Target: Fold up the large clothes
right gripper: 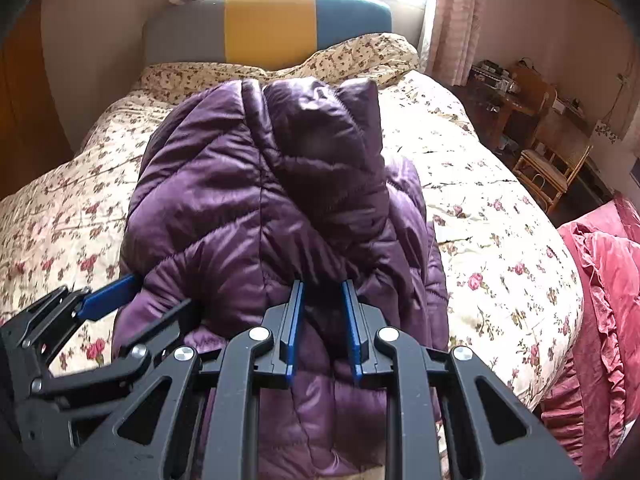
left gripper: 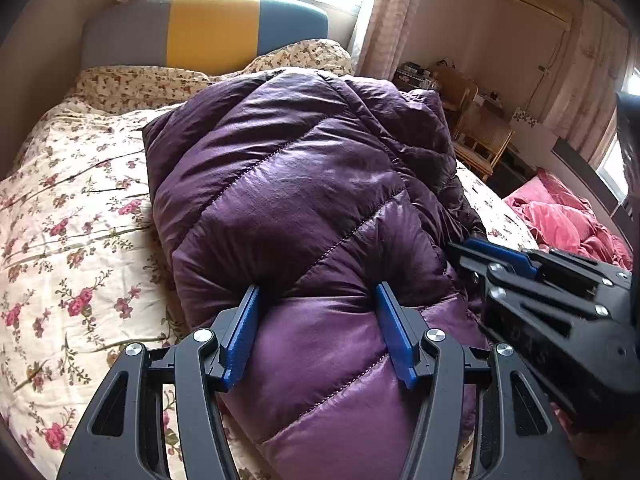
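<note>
While the purple down jacket [right gripper: 256, 208] lies bundled on the bed [right gripper: 500, 240] ahead of both tools, folding looks nearly done; the left tool [left gripper: 318, 320] straddles a puffy fold, clenched or not I cannot tell, and the right tool [right gripper: 322, 312] pinches a ridge; only tidying seems left

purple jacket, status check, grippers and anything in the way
Left gripper clamped on purple jacket. Right gripper astride a fold, grip unclear. Jacket bundled on floral quilt. Nothing in the way.
</note>
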The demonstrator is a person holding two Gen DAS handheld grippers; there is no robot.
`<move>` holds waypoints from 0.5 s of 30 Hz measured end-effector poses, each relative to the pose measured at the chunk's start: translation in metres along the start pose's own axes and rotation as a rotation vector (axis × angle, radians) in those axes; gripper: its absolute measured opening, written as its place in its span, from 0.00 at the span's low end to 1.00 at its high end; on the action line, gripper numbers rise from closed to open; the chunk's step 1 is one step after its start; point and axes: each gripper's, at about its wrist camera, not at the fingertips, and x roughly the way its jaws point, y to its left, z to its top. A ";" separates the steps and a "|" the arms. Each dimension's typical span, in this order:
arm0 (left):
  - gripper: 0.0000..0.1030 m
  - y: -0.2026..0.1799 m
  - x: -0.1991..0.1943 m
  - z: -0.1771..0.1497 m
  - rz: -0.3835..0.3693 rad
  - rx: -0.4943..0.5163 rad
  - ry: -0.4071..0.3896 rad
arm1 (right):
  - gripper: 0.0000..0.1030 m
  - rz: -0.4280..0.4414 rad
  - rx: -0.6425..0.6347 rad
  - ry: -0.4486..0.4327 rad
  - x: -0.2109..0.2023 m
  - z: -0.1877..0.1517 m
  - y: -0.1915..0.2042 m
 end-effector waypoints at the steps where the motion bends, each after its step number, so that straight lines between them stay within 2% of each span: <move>1: 0.55 -0.001 -0.001 0.000 0.002 0.005 -0.002 | 0.18 -0.003 -0.001 -0.003 -0.001 0.002 0.001; 6: 0.55 -0.001 -0.008 0.001 0.004 0.019 -0.015 | 0.18 -0.014 -0.012 -0.003 0.004 0.010 0.006; 12: 0.55 0.012 -0.020 0.014 0.037 -0.007 -0.062 | 0.18 -0.024 -0.025 0.010 0.013 0.011 0.008; 15: 0.55 0.023 -0.018 0.020 0.054 -0.031 -0.061 | 0.18 -0.030 -0.030 0.015 0.019 0.011 0.008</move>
